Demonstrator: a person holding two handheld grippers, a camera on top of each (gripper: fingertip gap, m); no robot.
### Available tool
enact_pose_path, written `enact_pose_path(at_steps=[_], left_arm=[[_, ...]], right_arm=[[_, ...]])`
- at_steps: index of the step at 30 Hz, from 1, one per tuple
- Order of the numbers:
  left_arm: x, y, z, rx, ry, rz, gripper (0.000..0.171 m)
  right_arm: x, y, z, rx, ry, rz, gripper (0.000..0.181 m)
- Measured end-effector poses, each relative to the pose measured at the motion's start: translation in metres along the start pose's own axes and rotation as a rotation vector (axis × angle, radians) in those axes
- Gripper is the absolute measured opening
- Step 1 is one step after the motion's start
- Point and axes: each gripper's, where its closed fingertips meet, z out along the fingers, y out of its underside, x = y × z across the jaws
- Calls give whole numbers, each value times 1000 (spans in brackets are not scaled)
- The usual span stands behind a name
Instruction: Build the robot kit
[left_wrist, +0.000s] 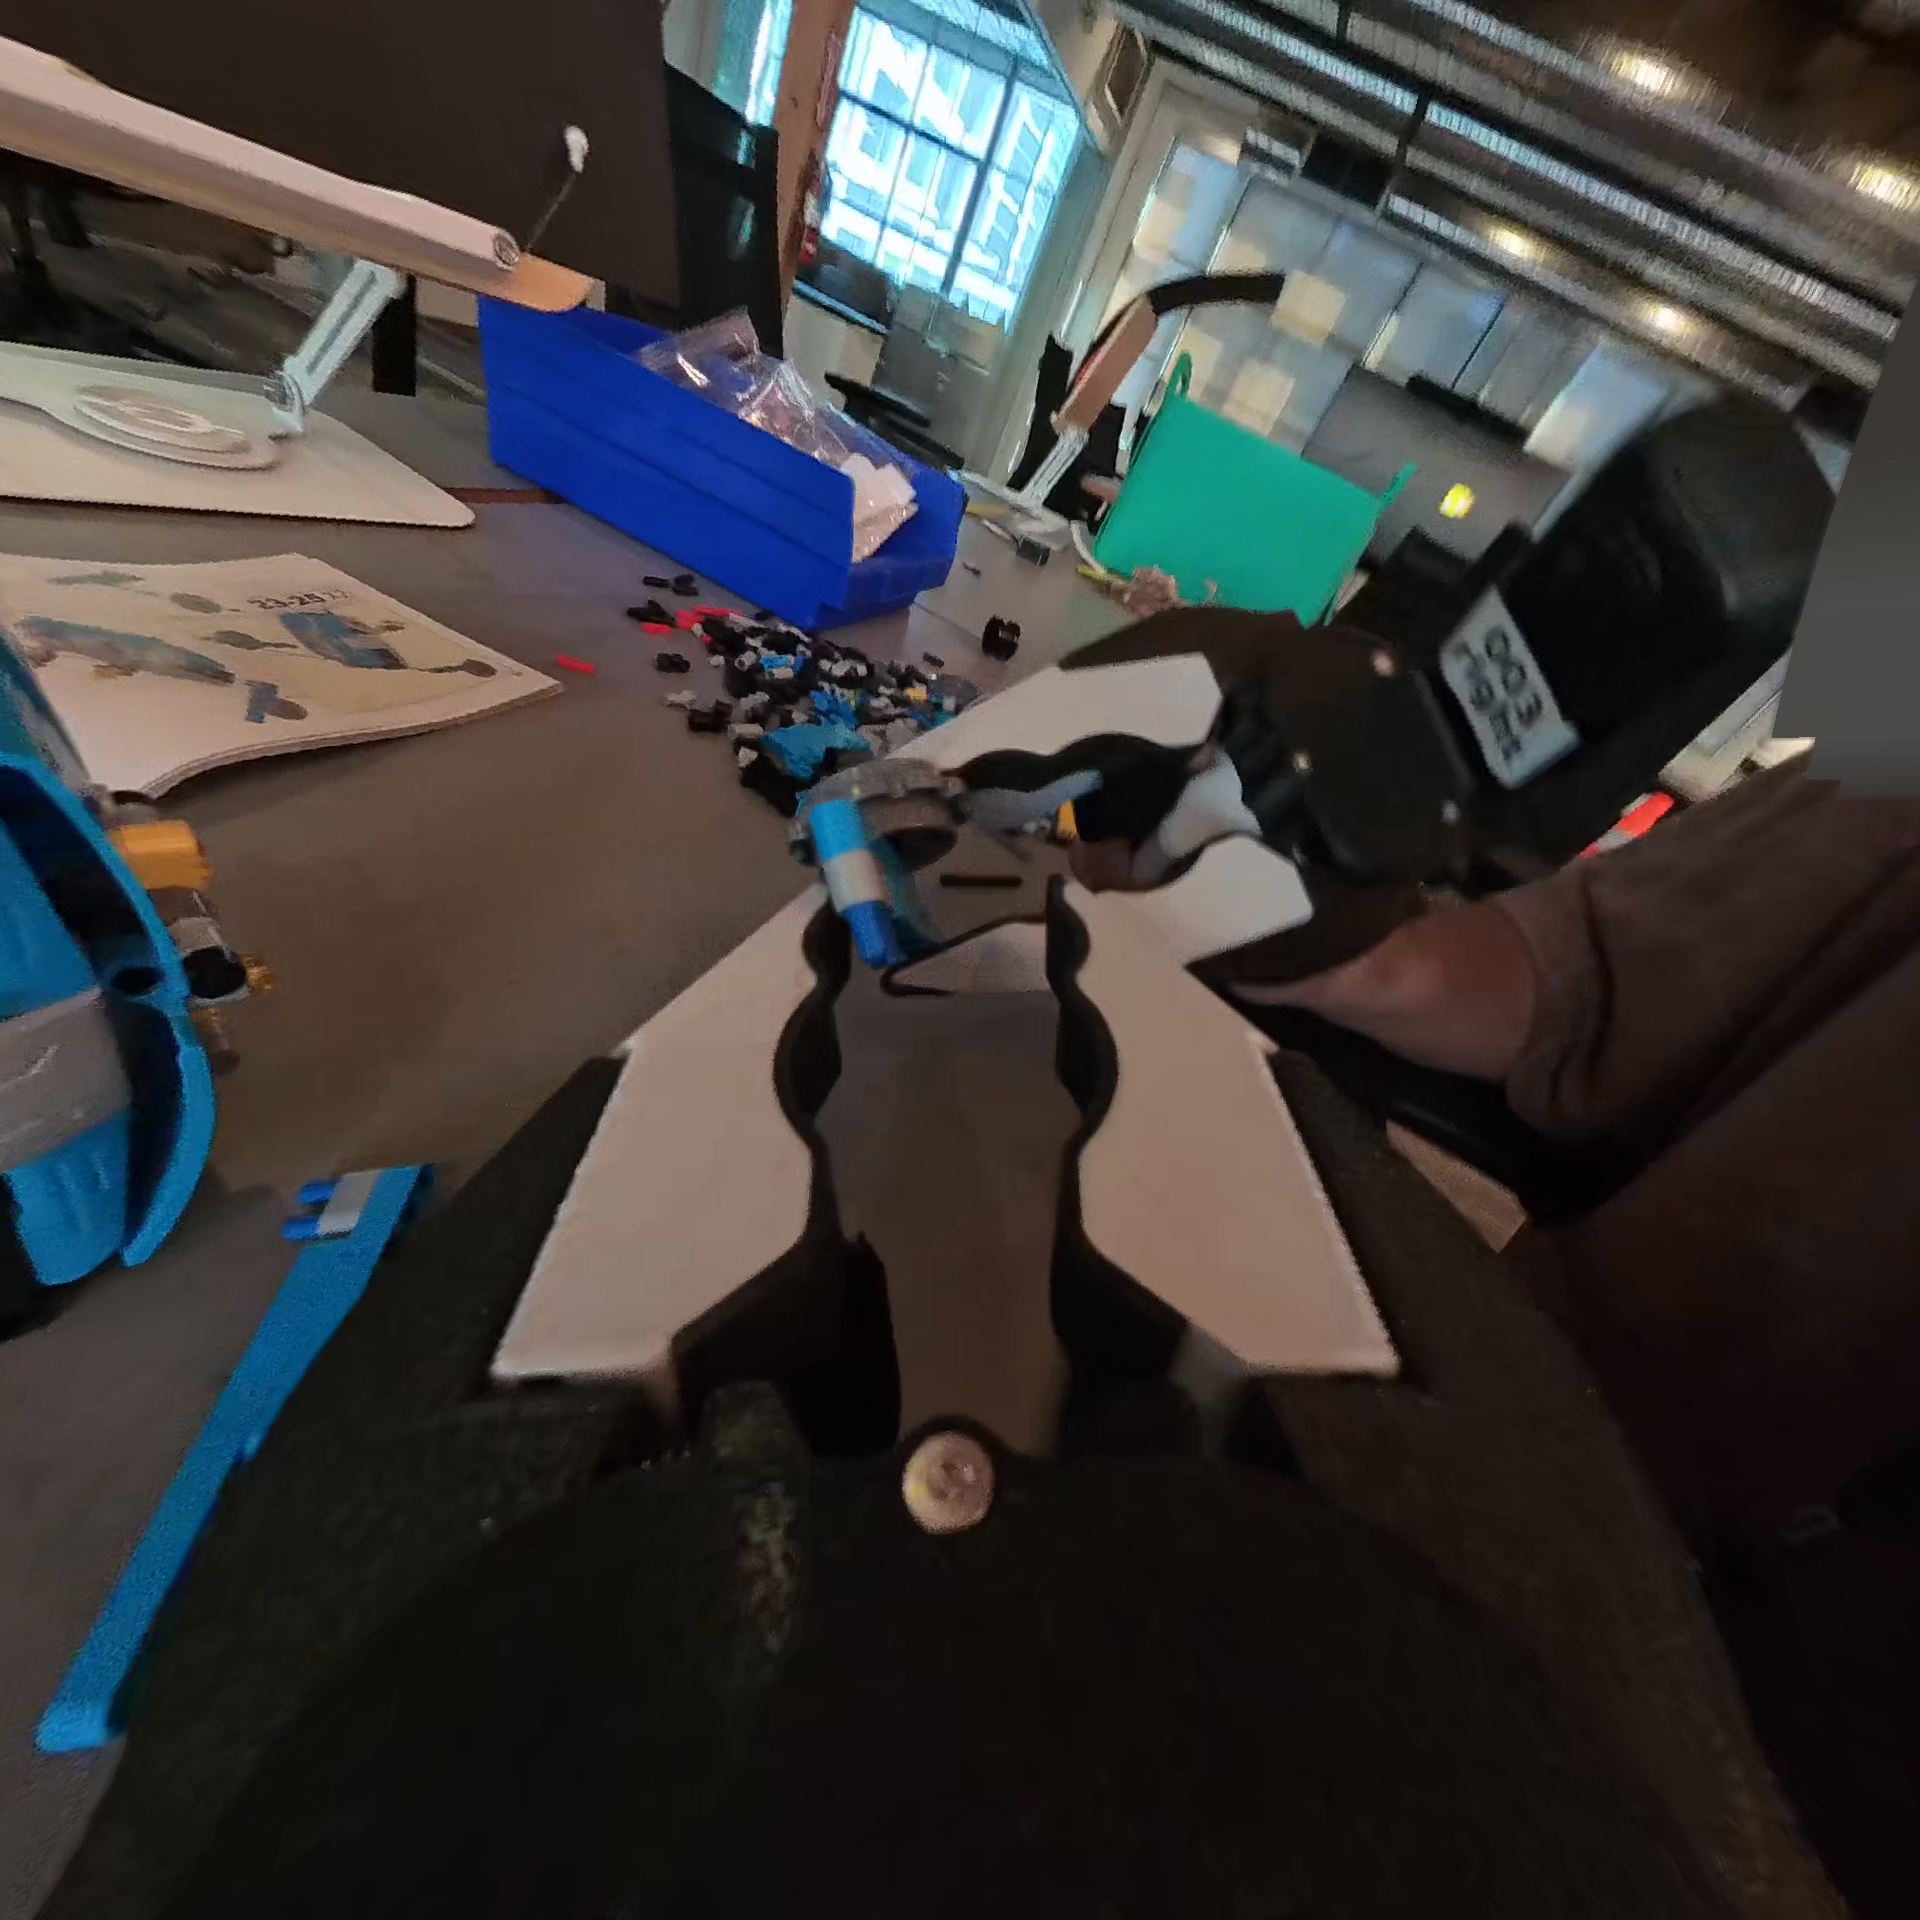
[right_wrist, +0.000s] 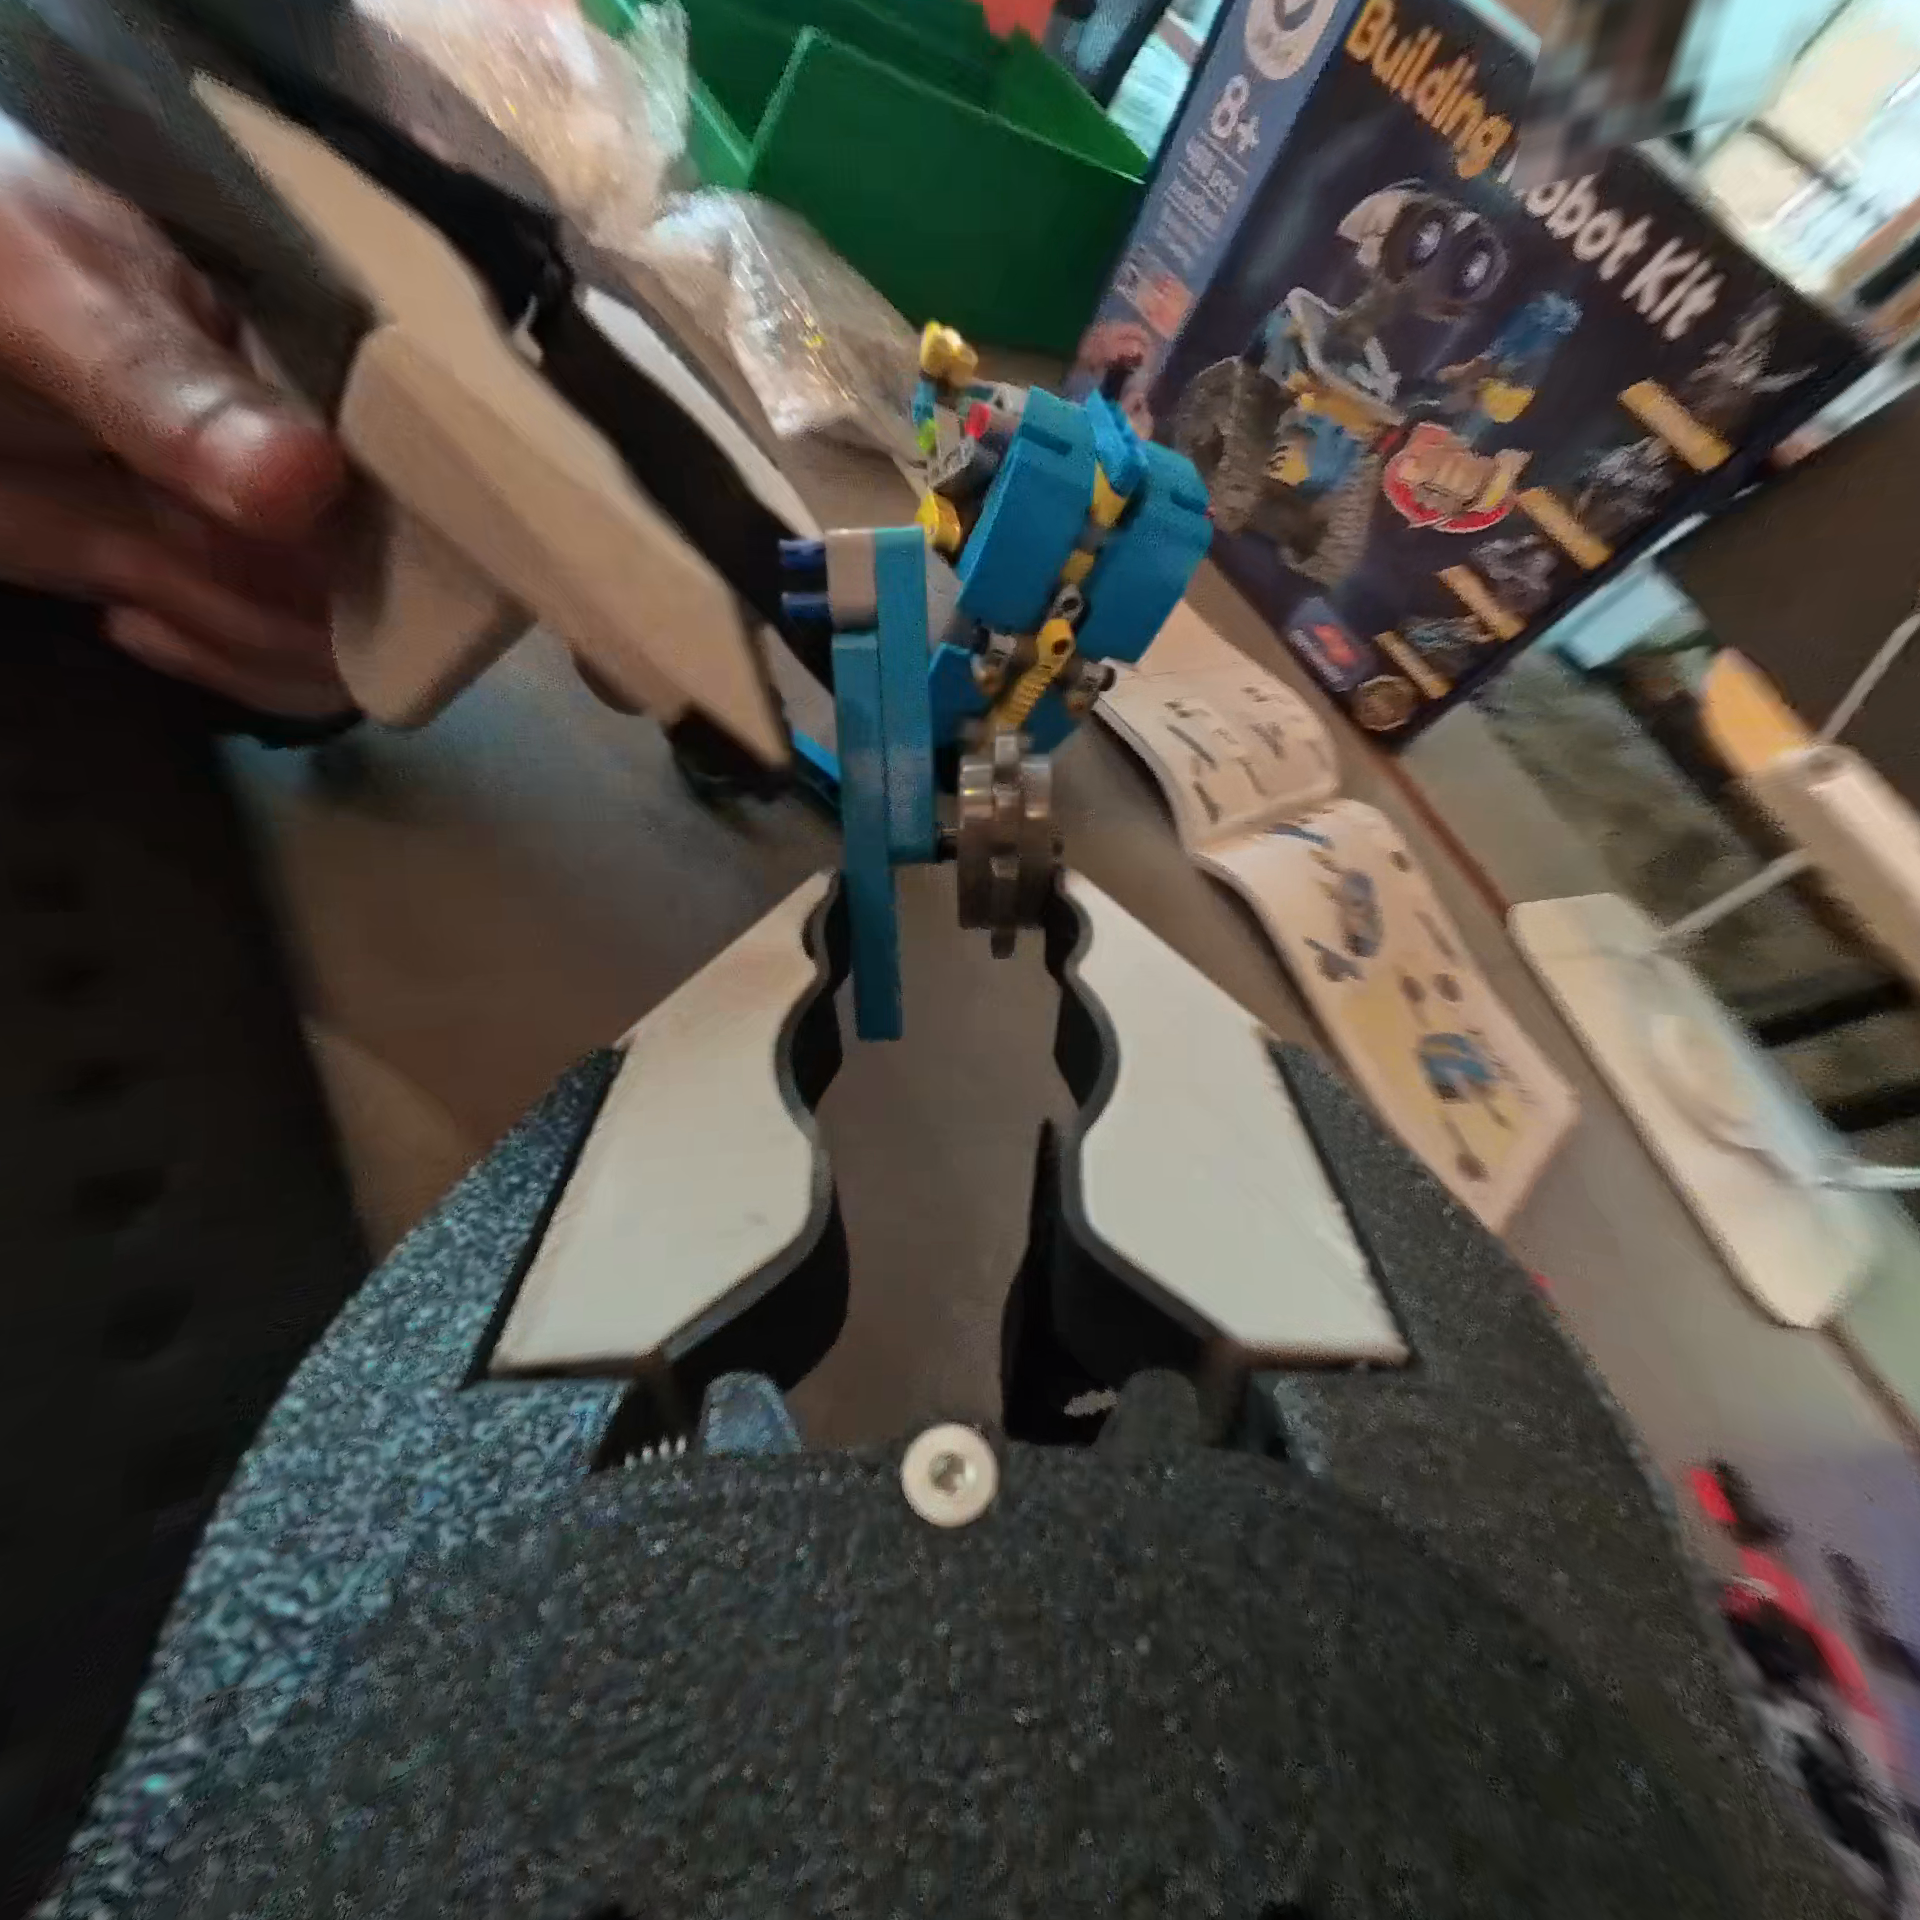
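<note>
My right gripper (right_wrist: 945, 899) is shut on a small brick assembly: a flat blue beam (right_wrist: 878, 790) joined by an axle to a grey gear (right_wrist: 1003, 842). In the left wrist view the right gripper (left_wrist: 966, 795) comes in from the right and holds this assembly (left_wrist: 873, 842) just above the table. My left gripper (left_wrist: 940, 920) is open and empty, its tips right under the assembly's pin end. In the right wrist view the left gripper (right_wrist: 727, 665) reaches in from the upper left, held by a hand. A blue robot model (right_wrist: 1060, 520) stands behind the held piece.
On the grey table lie a blue bin (left_wrist: 717, 468) with plastic bags, a pile of small parts (left_wrist: 810, 686), an open instruction booklet (left_wrist: 260, 655), a long blue beam (left_wrist: 239, 1434) and a green bin (left_wrist: 1236, 520). The kit box (right_wrist: 1507, 416) and a white lamp base (right_wrist: 1662, 1091) stand to the right. The tips of both grippers are at nearly the same place.
</note>
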Motion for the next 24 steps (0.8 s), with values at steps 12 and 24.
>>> enact_pose_path(at_steps=[12,24], left_arm=[[7,-21,-2,173,49,-111,8],[12,-18,1,150,60,-108,6]], right_arm=[[-2,-36,-15,115,197,-108,37],[-7,-36,-13,115,180,-49,37]])
